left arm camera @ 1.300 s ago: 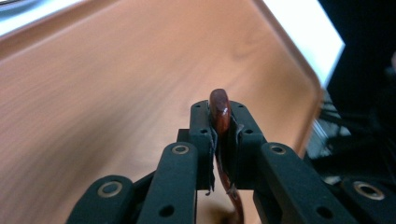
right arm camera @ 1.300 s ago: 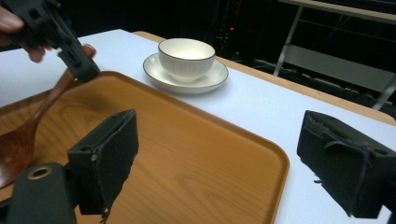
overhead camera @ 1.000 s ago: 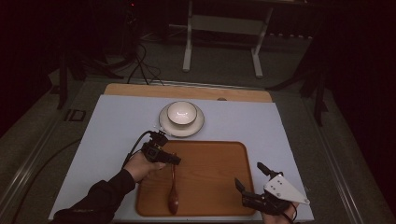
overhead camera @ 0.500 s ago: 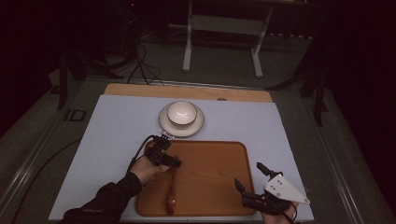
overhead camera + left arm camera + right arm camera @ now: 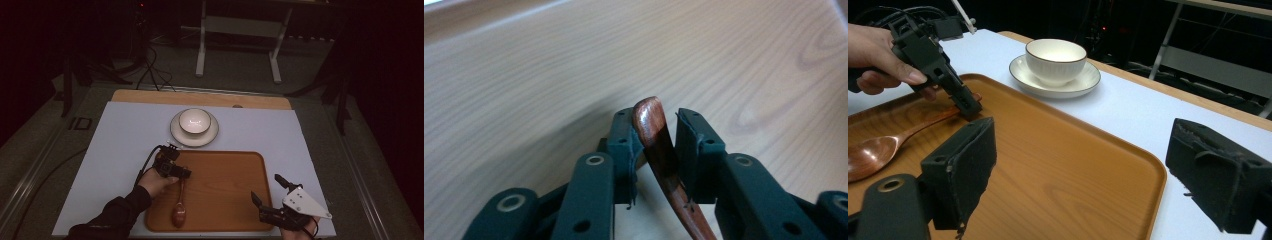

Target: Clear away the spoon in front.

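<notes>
At six o'clock on the table, nearest the person, the right gripper [image 5: 267, 192] waits with its jaws spread wide and empty over the tray's [image 5: 225, 165] near right corner. The wooden spoon [image 5: 179, 210] lies along the tray's left edge, bowl toward the person; the left gripper [image 5: 655, 137] at nine o'clock has its jaws narrowed around the handle tip, though whether they already pinch it I cannot tell. The spoon looks light, stiff and glossy, so probably slippery; a hold slightly farther down the handle seems safer, while at twelve o'clock the cup [image 5: 194, 121] sits on its saucer [image 5: 176, 134].
</notes>
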`<state>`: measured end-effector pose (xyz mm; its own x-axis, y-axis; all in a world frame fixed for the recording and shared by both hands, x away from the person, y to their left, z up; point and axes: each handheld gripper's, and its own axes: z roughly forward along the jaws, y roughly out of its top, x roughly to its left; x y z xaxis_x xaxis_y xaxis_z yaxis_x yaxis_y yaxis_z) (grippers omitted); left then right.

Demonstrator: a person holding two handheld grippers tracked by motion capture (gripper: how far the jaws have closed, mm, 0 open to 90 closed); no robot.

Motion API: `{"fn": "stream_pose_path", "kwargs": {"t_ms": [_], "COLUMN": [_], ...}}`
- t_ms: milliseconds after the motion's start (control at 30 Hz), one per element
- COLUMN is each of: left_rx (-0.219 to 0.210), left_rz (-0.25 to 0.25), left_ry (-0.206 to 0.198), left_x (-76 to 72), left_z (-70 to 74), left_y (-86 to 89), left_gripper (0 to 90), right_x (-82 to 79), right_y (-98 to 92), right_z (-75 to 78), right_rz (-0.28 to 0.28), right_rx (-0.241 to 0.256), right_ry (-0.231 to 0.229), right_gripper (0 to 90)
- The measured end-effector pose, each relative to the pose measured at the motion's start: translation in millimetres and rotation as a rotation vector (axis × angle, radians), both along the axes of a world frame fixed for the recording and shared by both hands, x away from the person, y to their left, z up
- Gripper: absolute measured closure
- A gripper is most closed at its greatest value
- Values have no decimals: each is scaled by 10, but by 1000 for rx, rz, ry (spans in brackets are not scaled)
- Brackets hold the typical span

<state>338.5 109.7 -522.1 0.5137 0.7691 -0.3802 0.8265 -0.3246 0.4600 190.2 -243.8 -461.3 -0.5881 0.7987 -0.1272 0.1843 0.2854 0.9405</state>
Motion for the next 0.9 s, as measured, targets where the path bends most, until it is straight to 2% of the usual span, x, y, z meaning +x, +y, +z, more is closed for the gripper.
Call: {"fn": "stream_pose_path", "kwargs": {"t_ms": [133, 433, 667, 800, 833, 867, 900], "left_rx": [22, 42, 64, 39, 7, 4, -25], "left_rz": [27, 51, 65, 64, 53, 48, 36], "left_ry": [-23, -36, -77, -88, -116, -129, -140], "left_x": [11, 35, 34, 18, -8, -25, -40], "left_z": [3, 1, 48, 101, 165, 196, 228], "left_y": [36, 107, 123, 135, 129, 126, 124], "left_gripper": [646, 542, 519, 508, 508, 456, 444], "right_x": [1, 3, 4, 4, 4, 5, 4], "right_y": [0, 7, 9, 6, 5, 3, 3], "right_z": [0, -3, -3, -3, -3, -2, -3], "right_rz": [2, 5, 9, 9, 7, 4, 3], "right_rx": [0, -1, -3, -3, -2, -1, -2], "right_ry": [1, 4, 8, 8, 7, 8, 6], "right_gripper": [127, 128, 128, 128, 128, 128, 128]}}
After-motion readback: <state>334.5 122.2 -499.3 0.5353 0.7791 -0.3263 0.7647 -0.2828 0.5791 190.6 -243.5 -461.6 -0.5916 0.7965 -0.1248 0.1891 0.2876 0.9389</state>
